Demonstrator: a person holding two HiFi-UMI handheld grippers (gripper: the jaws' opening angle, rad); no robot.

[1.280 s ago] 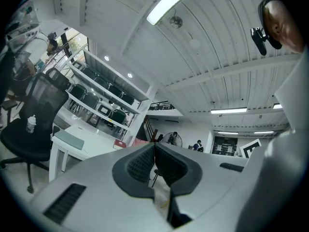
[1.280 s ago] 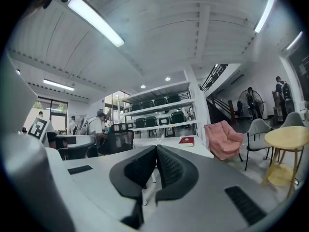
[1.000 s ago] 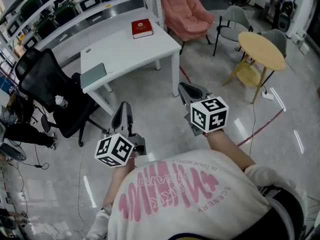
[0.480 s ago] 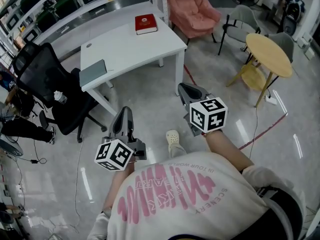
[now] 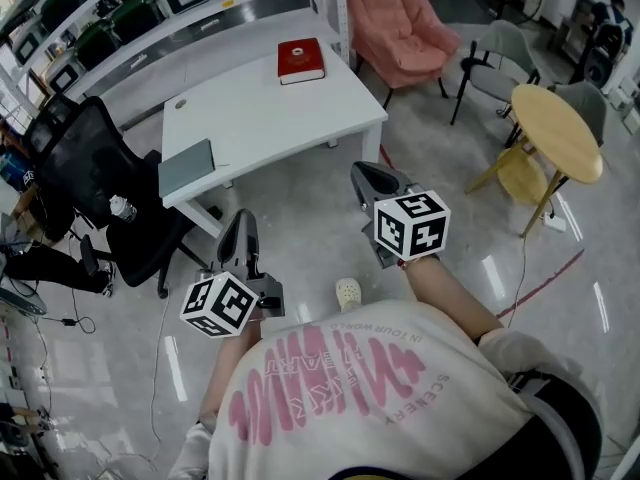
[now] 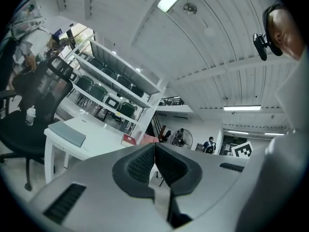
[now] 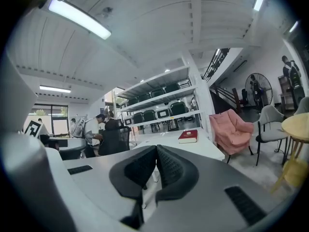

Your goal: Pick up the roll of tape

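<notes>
I cannot make out a roll of tape in any view. My left gripper point(image 5: 240, 230) is held level over the floor, short of the white table point(image 5: 260, 118), its jaws shut with nothing between them. My right gripper point(image 5: 362, 176) is beside it, nearer the table's front corner, also shut and empty. In the left gripper view the dark pads point(image 6: 142, 164) meet, and the white table point(image 6: 91, 134) lies ahead. The right gripper view shows its pads point(image 7: 170, 166) pressed together, with the red book point(image 7: 188, 136) on the table beyond.
On the table lie a red book point(image 5: 301, 61) and a grey notebook point(image 5: 186, 167). A black office chair point(image 5: 110, 198) stands to its left. A pink armchair point(image 5: 400, 28), a grey chair point(image 5: 500, 53) and a round wooden table point(image 5: 558, 133) stand to the right. Shelving point(image 5: 150, 18) runs behind.
The person has stepped toward the white table, carrying both grippers forward. A light shoe has come into view below the grippers. Both jaws stay shut.
</notes>
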